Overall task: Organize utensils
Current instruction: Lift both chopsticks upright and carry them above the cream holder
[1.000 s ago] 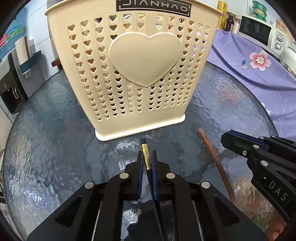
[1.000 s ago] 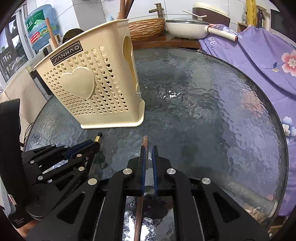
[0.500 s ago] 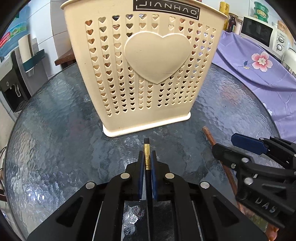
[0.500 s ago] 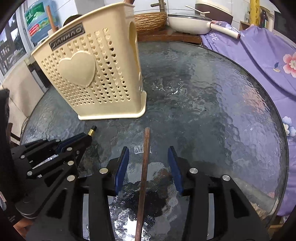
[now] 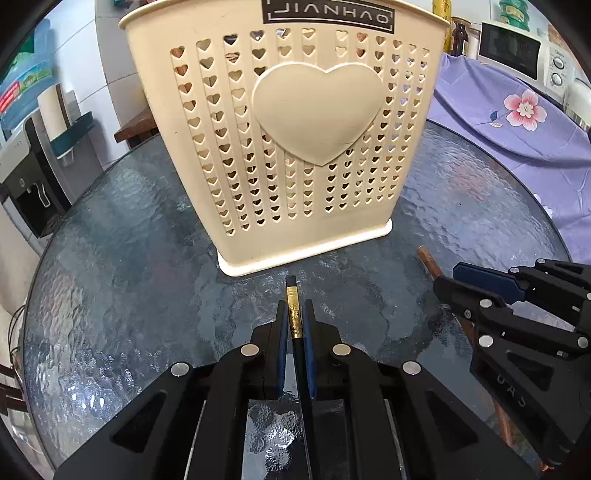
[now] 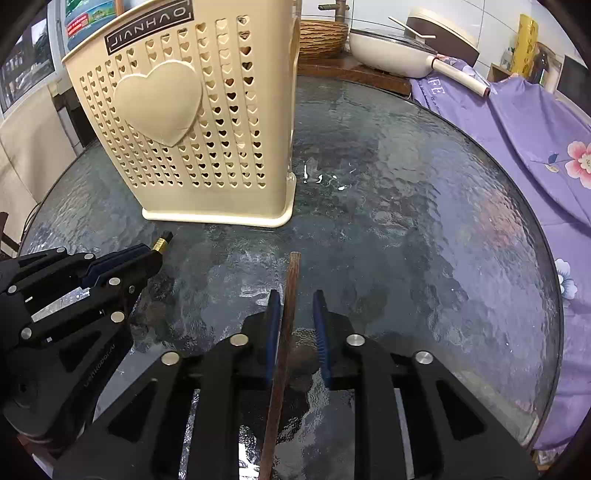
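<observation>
A cream holder (image 5: 236, 155) pierced with heart holes stands upright on the round glass table (image 5: 122, 266). My left gripper (image 5: 295, 308) is shut on a black chopstick (image 5: 291, 284) with a gold band; its tip points at the holder's base. In the right wrist view a brown wooden chopstick (image 6: 292, 273) lies between the pads of my right gripper (image 6: 296, 295). Those jaws are closing, the stick sits close to the left pad, and a gap shows at the right pad. My right gripper (image 5: 448, 277) is low on the right in the left wrist view.
A purple flowered cloth (image 6: 524, 122) covers the surface right of the table. A white pan (image 6: 391, 48) and a woven basket (image 6: 321, 35) sit behind the table. A microwave (image 5: 513, 51) stands at the far right, a water dispenser (image 5: 22, 184) at the left.
The right jaws went from shut on the brown chopstick to wide apart, and have narrowed around it again. The left gripper kept its hold on the black chopstick.
</observation>
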The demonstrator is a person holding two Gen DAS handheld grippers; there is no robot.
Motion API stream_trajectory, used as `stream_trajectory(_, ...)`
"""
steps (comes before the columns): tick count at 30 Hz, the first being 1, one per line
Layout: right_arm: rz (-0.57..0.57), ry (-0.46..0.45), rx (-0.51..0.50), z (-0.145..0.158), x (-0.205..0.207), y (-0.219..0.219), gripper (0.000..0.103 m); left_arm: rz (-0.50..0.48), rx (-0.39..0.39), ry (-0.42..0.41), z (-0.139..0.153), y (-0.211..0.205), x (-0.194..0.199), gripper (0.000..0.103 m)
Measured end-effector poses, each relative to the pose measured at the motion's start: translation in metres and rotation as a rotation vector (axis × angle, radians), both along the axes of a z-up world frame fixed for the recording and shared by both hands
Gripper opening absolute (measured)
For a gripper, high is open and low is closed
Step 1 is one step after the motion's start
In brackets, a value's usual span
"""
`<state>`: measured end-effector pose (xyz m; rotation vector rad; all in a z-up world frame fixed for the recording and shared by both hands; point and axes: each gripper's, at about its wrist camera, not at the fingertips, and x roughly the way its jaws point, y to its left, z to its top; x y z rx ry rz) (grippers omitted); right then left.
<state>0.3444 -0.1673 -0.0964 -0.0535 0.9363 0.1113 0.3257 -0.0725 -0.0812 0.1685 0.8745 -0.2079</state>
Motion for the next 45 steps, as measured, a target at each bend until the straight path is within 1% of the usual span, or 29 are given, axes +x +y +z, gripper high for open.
stream_trajectory(3, 0.011, -0.012, -0.021, 0.000, -0.002, 0.004, 0.009, 0.002, -0.002, -0.009, 0.000, -0.001, -0.001, 0.009)
stream_trajectory(7, 0.012, -0.021, -0.028, 0.000, -0.006, 0.006, 0.009, -0.001, -0.016, -0.006, -0.001, 0.000, 0.000, 0.008)
stream_trajectory(11, 0.010, -0.028, -0.040, 0.000, -0.009, 0.009, 0.009, -0.001, -0.001, -0.010, -0.002, 0.000, -0.002, 0.008)
stream_trajectory(15, 0.004, -0.040, -0.042, 0.000, -0.014, 0.012, 0.008, 0.000, -0.003, -0.010, -0.001, -0.001, -0.003, 0.008)
stream_trajectory(20, -0.006, -0.034, 0.015, 0.001, -0.012, 0.003, 0.007, 0.003, 0.006, -0.013, -0.001, -0.002, -0.002, 0.007)
stream_trajectory(23, -0.003, -0.051, 0.047, 0.004, -0.013, -0.003, 0.007, 0.002, -0.008, -0.005, 0.000, -0.002, -0.001, 0.007)
stream_trajectory(25, 0.009, -0.068, 0.090, 0.011, -0.015, -0.008, 0.007, 0.003, -0.019, -0.007, 0.003, 0.001, -0.003, 0.007)
stream_trajectory(29, 0.025, -0.119, 0.155, 0.030, -0.020, -0.018, 0.007, 0.000, -0.062, -0.044, 0.022, 0.009, -0.014, 0.007)
stream_trajectory(33, 0.060, -0.171, 0.289, 0.056, -0.028, -0.034, 0.007, -0.021, -0.117, -0.098, 0.051, 0.016, -0.031, 0.007)
stream_trajectory(37, 0.101, -0.203, 0.385, 0.079, -0.038, -0.046, 0.007, -0.047, -0.187, -0.143, 0.078, 0.025, -0.050, 0.007)
stream_trajectory(42, 0.146, -0.272, 0.446, 0.111, -0.059, -0.054, 0.007, -0.083, -0.252, -0.197, 0.109, 0.028, -0.072, 0.007)
stream_trajectory(45, 0.174, -0.329, 0.437, 0.132, -0.072, -0.054, 0.007, -0.099, -0.281, -0.231, 0.126, 0.028, -0.084, 0.007)
